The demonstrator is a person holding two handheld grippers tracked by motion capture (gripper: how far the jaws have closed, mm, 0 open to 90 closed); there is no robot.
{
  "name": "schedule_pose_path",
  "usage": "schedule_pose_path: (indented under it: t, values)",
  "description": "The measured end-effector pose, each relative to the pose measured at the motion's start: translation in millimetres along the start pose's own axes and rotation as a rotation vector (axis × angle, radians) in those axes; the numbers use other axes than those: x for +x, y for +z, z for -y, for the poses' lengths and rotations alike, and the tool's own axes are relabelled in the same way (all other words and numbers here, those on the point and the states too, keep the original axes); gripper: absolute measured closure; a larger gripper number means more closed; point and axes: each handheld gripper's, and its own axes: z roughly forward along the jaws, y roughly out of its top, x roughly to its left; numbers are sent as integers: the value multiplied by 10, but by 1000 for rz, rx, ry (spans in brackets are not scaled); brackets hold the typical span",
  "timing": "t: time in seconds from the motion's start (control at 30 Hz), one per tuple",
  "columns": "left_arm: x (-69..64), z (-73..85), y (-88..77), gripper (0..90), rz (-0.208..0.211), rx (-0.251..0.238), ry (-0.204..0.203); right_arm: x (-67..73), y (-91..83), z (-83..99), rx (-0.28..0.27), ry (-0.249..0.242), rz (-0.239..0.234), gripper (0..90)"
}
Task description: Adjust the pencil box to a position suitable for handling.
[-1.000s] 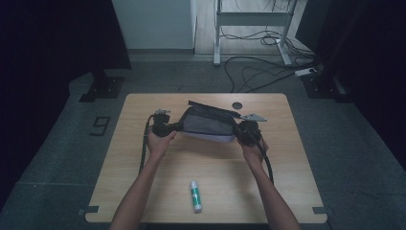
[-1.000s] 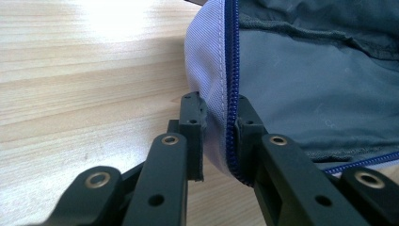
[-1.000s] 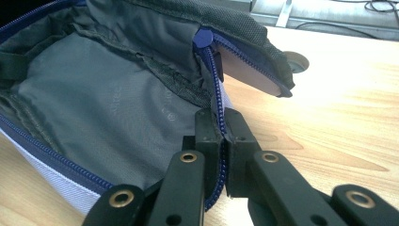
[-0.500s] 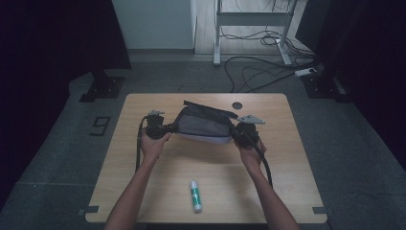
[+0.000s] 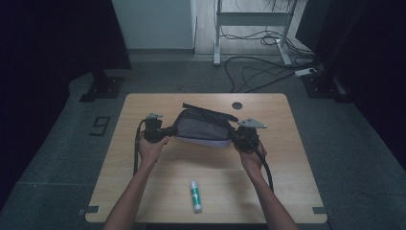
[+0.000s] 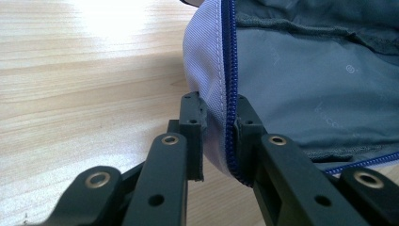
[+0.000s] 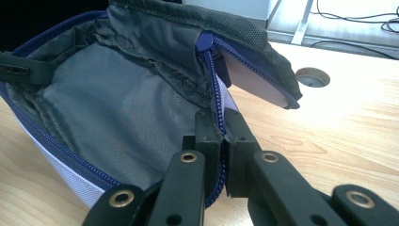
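An unzipped pouch [image 5: 203, 128], pale lilac outside with a grey lining and a blue zipper, hangs stretched between both grippers just above the wooden table [image 5: 143, 191]. My left gripper [image 5: 158, 130] is shut on the pouch's left rim; in the left gripper view its jaws clamp the lilac fabric [image 6: 207, 70] and the zipper edge [image 6: 230, 70]. My right gripper [image 5: 245, 136] is shut on the right rim; in the right gripper view the zipper tape [image 7: 217, 117] is pinched between its jaws and the grey lining [image 7: 108, 113] lies open. The black flap [image 7: 221, 23] stands up behind.
A white tube with a green label [image 5: 195, 195] lies near the table's front edge, between the person's forearms. A round cable hole [image 5: 237, 105] sits at the table's back. A desk frame and cables [image 5: 258, 67] stand on the floor beyond.
Both hands have shifted slightly to the left and a little up with the pouch held between them; the grips are unchanged.
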Motion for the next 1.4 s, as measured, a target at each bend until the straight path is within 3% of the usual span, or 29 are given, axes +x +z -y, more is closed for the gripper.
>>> schedule_pose_path:
  t: [0.3,0.67,0.97,1.4]
  values:
    - [-47,123,-59,780,11,10,14,46,-127,95,-17,-10,-18,855]
    - [-48,314,-81,777,10,39,18,80,-153,305,-7,6,-50,854]
    - [33,539,52,775,8,97,-5,92,-16,557,58,8,-59,854]
    - [79,678,189,760,-4,150,-21,41,138,750,117,29,-66,847]
